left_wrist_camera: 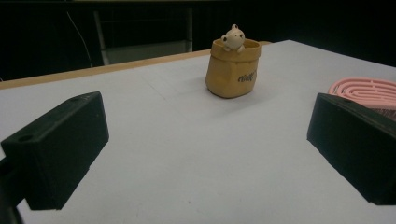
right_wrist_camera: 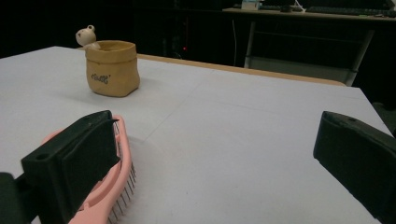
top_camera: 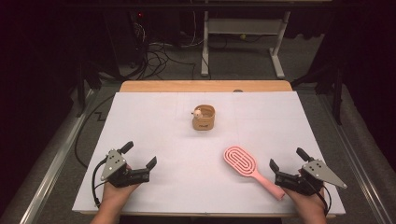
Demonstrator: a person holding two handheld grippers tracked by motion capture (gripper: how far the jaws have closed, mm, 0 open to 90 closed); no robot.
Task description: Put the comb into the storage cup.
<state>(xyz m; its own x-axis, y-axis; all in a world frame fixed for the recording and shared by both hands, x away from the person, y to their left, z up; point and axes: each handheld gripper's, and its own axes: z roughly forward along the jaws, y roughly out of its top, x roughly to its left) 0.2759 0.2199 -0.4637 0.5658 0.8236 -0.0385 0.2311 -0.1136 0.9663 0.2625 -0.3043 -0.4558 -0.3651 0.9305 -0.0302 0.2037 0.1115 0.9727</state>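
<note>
Pink plastic, the hairbrush (top_camera: 246, 166) lies flat on the white tabletop (top_camera: 187, 154), bristles down, its oval head toward the middle and its handle running back to the near right edge. Right tool (top_camera: 286, 157) sits just beside that handle's end, jaws spread wide and gripping nothing; in the right gripper view one jaw stands in front of the brush head (right_wrist_camera: 116, 186), but the pads do not press on it. Farther back, near the middle of the tabletop, stands a tan pouch-shaped holder (top_camera: 204, 117) with a small bear figure (top_camera: 198, 113) at its rim, upright and well apart from the brush. Left tool (top_camera: 139, 155) rests at the near left, jaws equally wide and empty, pointing toward the holder (left_wrist_camera: 232, 68).

This looks like the starting pose, before any grasp. Next move likely calls for the right tool to slide over the handle and close across its narrow width, low enough to catch it.
</note>
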